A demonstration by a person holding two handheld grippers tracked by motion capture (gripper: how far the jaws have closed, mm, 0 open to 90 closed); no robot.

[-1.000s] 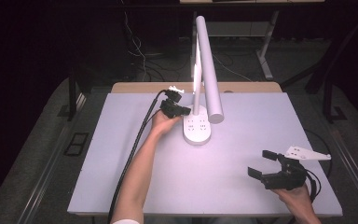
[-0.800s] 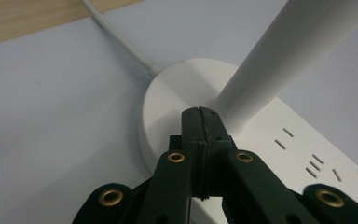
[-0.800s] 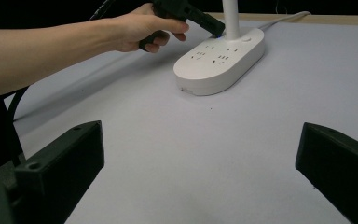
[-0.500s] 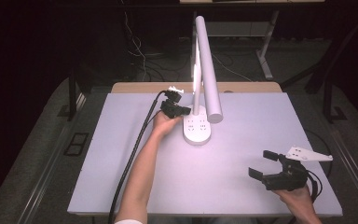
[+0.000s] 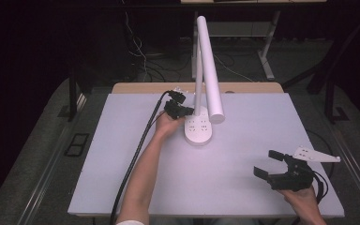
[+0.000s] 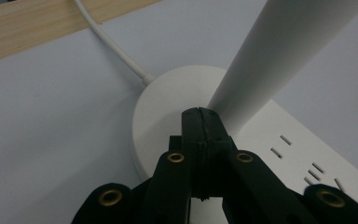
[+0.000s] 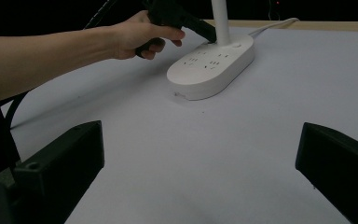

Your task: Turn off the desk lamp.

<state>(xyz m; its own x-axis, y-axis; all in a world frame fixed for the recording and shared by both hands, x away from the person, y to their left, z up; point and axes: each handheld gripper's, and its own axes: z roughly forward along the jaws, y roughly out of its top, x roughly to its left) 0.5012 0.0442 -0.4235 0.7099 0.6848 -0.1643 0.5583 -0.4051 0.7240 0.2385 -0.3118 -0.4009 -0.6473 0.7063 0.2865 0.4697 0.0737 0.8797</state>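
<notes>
A white desk lamp stands at the back middle of the table; its oval base [image 5: 199,130] carries several sockets, and a long white head [image 5: 209,70] slants over it. My left gripper [image 5: 187,111] is shut with nothing between the jaws. In the left gripper view its closed tip [image 6: 199,115] rests against the round end of the base [image 6: 163,98], right at the foot of the stem [image 6: 270,56]. My right gripper [image 5: 268,163] is held open above the near right of the table, apart from the lamp, jaws wide in its own view [image 7: 200,168], facing the base [image 7: 214,65].
The lamp's white cable [image 6: 107,42] runs off the base toward the wooden strip [image 5: 140,88] at the table's back edge. A black cable [image 5: 131,164] trails from the left gripper along the forearm. The white tabletop [image 5: 98,154] is bare between the two hands.
</notes>
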